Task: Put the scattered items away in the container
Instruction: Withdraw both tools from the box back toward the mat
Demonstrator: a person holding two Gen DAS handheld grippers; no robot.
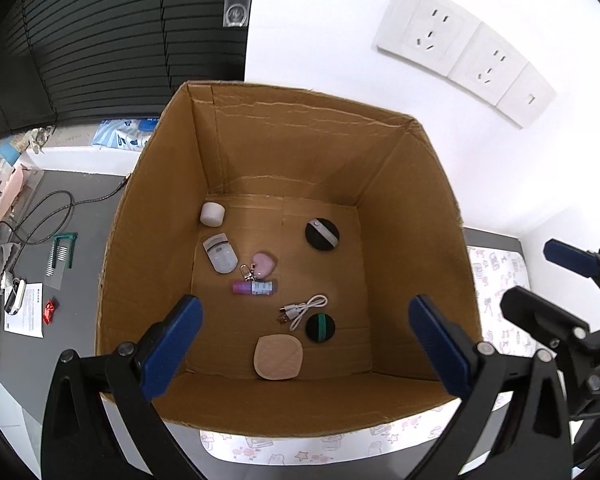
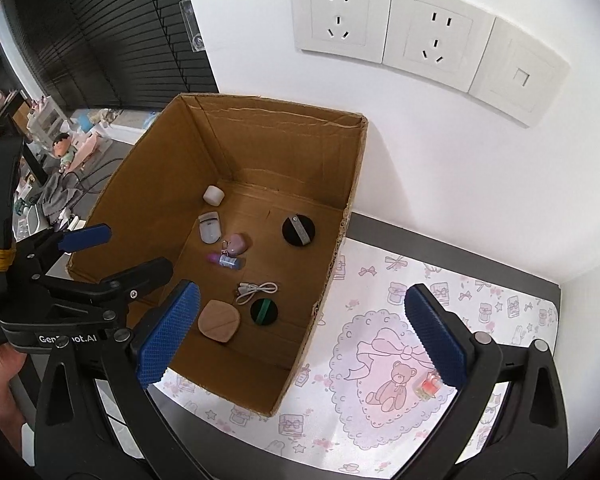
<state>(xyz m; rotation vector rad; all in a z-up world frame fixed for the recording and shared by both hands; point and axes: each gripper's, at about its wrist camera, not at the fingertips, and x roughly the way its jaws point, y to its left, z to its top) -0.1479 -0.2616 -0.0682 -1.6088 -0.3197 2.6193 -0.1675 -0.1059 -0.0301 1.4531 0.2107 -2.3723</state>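
An open cardboard box (image 1: 400, 208) (image 2: 348, 184) stands on a patterned mat. Inside lie a white cap (image 1: 212, 214), a white eyelash curler (image 1: 220, 258), a pink heart keychain (image 1: 265, 265), a small purple tube (image 1: 255, 287), a white USB cable (image 1: 302, 310), two black round puffs (image 1: 322, 236) (image 1: 320, 327) and a beige pad (image 1: 278, 357). My left gripper (image 1: 306, 346) is open and empty above the box's near edge. My right gripper (image 2: 300, 336) is open and empty over the box's right wall. A small red-orange item (image 2: 427, 386) lies on the mat by the right finger.
The mat (image 2: 380, 280) with a bear print covers the table right of the box. A white wall with sockets (image 2: 384, 24) stands behind. Left of the box lie a black cable (image 1: 52, 216), a green comb (image 1: 62, 250), paper (image 1: 28, 314), a red clip (image 1: 50, 311).
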